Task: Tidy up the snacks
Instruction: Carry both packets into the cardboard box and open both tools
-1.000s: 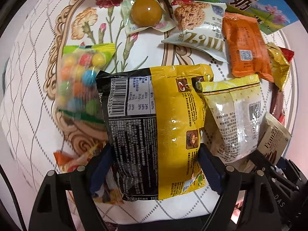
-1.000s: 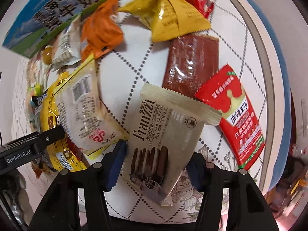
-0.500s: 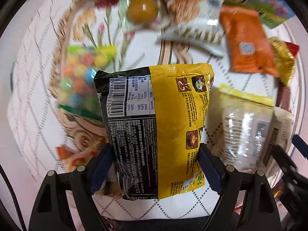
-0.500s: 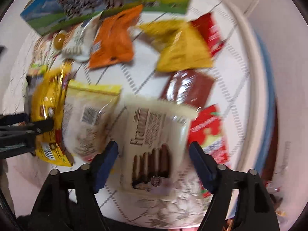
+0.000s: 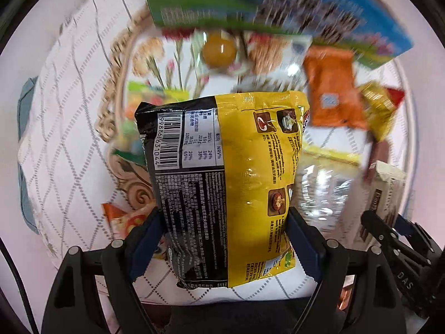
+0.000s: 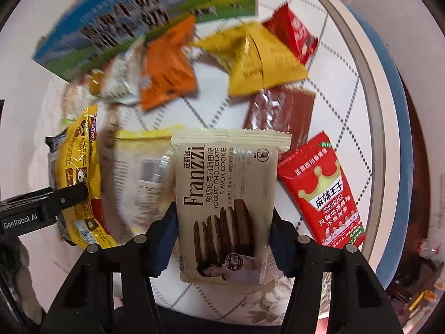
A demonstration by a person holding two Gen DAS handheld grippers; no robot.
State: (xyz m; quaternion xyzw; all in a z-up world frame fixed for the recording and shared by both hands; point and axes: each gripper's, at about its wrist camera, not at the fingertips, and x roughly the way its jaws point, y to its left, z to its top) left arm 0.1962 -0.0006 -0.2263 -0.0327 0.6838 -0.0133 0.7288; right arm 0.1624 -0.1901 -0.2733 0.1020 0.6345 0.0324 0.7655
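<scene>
Over the last second both packs came up off the table (image 6: 333, 89). The left gripper (image 5: 222, 239) was clamped on the yellow-and-black noodle bag (image 5: 222, 183), the right gripper (image 6: 222, 236) squeezed the Franzzi cookie pack (image 6: 225, 194). Everything below had gone blurry (so they were moving). Both seemed headed toward the milk carton box (image 6: 144, 25), leaving plenty of loose snacks unsorted.

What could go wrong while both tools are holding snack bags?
The left tool pinches only the noodle bag's lower part, so the tall bag might flop or slip out. The right tool squeezes the cookie pack across its middle, which could crack cookies. Both bags are close together and might bump.
</scene>
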